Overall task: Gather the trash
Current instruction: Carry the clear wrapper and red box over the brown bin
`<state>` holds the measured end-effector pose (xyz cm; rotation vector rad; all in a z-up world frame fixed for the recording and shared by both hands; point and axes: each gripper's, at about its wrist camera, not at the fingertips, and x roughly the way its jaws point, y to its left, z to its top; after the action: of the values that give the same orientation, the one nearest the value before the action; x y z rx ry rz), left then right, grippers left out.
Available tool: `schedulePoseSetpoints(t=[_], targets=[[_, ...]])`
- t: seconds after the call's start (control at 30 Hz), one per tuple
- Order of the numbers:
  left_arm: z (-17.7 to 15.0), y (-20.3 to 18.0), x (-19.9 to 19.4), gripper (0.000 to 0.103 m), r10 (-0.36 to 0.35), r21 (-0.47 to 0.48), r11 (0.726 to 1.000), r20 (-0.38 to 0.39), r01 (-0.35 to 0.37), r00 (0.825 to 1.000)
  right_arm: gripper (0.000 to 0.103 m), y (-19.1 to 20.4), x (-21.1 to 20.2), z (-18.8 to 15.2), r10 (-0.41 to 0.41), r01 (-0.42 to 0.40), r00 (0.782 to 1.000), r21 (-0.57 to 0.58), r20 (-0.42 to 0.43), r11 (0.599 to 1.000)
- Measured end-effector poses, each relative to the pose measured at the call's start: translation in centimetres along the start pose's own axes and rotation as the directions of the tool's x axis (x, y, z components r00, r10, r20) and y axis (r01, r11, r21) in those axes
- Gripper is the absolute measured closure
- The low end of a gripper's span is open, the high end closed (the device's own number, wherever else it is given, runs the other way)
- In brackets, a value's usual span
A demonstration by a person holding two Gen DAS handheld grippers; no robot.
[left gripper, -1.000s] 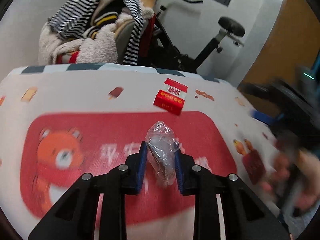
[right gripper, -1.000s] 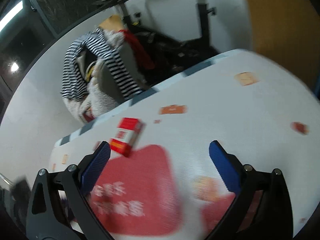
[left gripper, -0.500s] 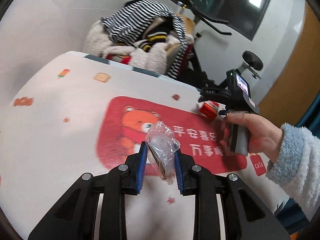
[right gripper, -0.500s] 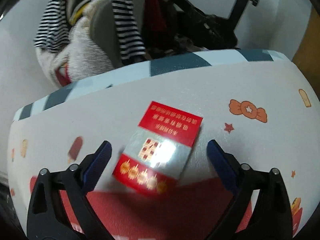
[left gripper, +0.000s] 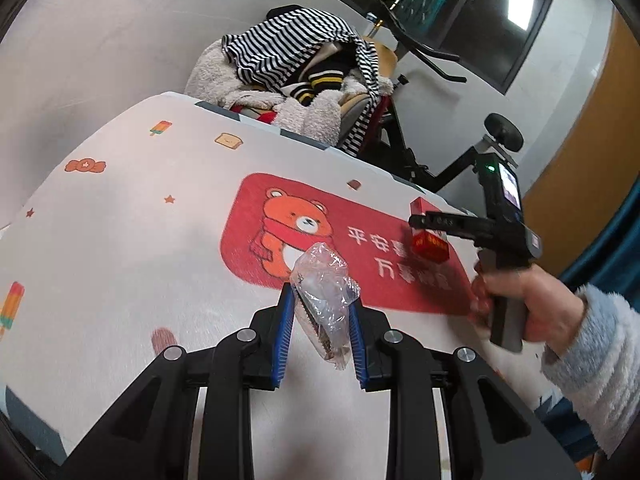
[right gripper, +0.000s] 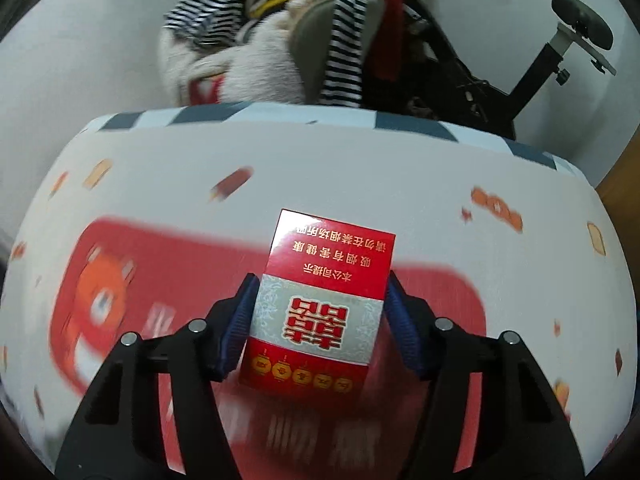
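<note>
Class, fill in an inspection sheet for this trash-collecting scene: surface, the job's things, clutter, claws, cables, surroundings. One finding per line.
Surface: table under a white printed cloth with a red bear panel.
Job's things: clear wrapper in the left claw; red box between the right claw's fingers.
Clutter: nothing seen on the cloth besides these.
Claws: left claw shut on the wrapper; right claw closing around the box, pads at its sides, contact not certain.
Cables: nothing seen.
Surroundings: clothes pile and exercise bike behind the table, white wall, a hand in a fleecy sleeve.
</note>
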<state>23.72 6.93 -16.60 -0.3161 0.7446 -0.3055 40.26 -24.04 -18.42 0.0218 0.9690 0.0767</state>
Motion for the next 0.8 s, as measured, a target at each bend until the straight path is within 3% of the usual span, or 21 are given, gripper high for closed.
schedulePoseSetpoints(t=[0.4, 0.8], targets=[[-3.9, -4.6, -5.8, 0.077, -0.032, 0.077, 0.996, -0.019, 0.033, 0.999, 0.043, 2.7, -12.0, -10.8, 0.136, -0.131, 0.985, -0.050, 0.110, 0.990], [-7.3, -7.6, -11.0, 0.077, -0.041, 0.150, 0.988, -0.001, 0.041, 0.999, 0.043, 4.8, -21.1, -16.9, 0.188, -0.167, 0.957, -0.114, 0.222, 0.979]])
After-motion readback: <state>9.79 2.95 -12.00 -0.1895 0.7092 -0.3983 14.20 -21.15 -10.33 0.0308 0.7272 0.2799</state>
